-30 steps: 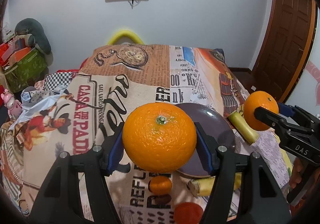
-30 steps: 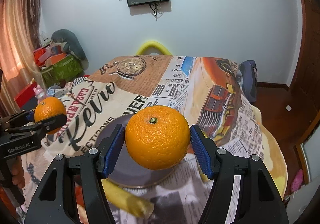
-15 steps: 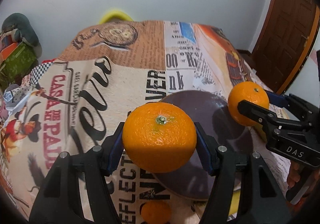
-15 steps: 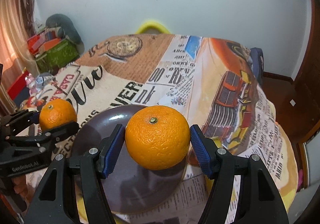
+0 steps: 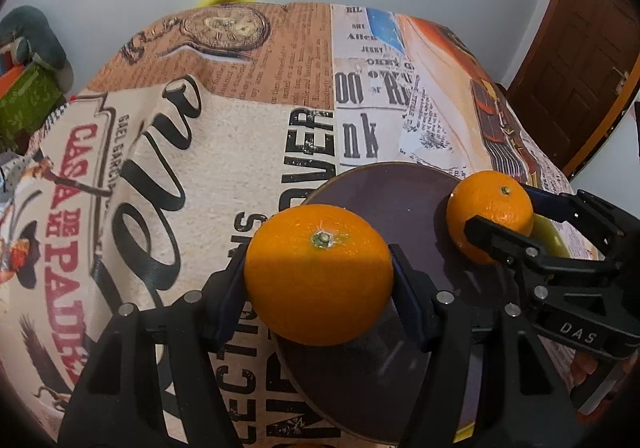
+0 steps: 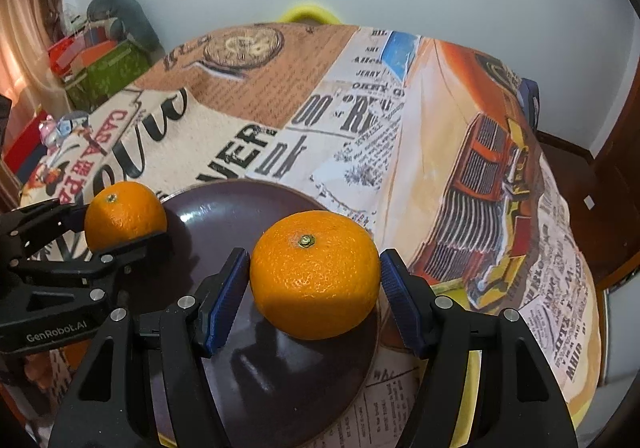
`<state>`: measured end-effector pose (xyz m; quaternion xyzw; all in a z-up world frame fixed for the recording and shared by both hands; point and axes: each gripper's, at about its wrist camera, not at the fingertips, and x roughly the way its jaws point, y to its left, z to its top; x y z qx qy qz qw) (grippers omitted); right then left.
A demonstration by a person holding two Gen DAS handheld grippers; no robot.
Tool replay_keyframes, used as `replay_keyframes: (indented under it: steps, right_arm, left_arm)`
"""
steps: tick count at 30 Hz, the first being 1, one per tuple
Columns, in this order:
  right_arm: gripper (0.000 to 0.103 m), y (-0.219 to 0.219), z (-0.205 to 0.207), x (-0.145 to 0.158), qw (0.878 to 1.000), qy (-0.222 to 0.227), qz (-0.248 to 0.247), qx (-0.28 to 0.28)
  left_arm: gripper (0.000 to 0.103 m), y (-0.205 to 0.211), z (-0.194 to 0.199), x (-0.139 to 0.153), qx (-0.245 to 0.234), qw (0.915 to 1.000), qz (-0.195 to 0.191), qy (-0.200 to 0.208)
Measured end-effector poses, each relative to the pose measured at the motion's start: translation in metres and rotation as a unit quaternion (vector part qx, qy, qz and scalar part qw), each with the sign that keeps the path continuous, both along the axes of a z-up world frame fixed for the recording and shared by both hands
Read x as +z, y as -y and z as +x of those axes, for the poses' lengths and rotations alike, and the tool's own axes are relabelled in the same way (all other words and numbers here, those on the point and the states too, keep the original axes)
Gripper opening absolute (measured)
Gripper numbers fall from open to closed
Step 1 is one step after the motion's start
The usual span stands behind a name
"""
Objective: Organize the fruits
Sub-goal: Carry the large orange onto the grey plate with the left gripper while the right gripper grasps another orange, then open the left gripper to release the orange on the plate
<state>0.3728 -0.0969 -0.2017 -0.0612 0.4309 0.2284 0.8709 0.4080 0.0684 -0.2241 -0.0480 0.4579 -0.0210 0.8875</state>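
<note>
Lowering each orange onto the dark plate (image 6: 224,203) before letting go suits this step. The left claw (image 5: 318,280) clamps its orange (image 5: 318,274) at the plate's edge. The right claw (image 6: 314,282) stands slightly parted, its orange (image 6: 315,274) apparently resting on the plate. Only the patterned tablecloth (image 5: 248,79) lies ahead; nothing blocks.
</note>
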Motion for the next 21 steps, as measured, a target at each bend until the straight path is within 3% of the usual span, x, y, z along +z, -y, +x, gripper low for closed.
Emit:
replay_keyframes:
  steps: [8, 11, 21]
  right_arm:
    - [0.067, 0.002, 0.000, 0.006, 1.000, 0.001, -0.001, 0.004]
    - [0.070, 0.005, -0.004, 0.012, 1.000, 0.005, 0.001, 0.001]
    - [0.070, 0.027, -0.036, 0.048, 0.999, 0.042, 0.016, -0.009]
  left_arm:
    - [0.071, 0.007, -0.002, 0.000, -0.014, 0.9998, 0.011, 0.000]
    - [0.073, 0.011, -0.008, 0.011, -0.011, 0.9994, 0.026, 0.019]
    - [0.074, 0.014, -0.045, 0.059, -0.009, 0.9978, 0.022, 0.062]
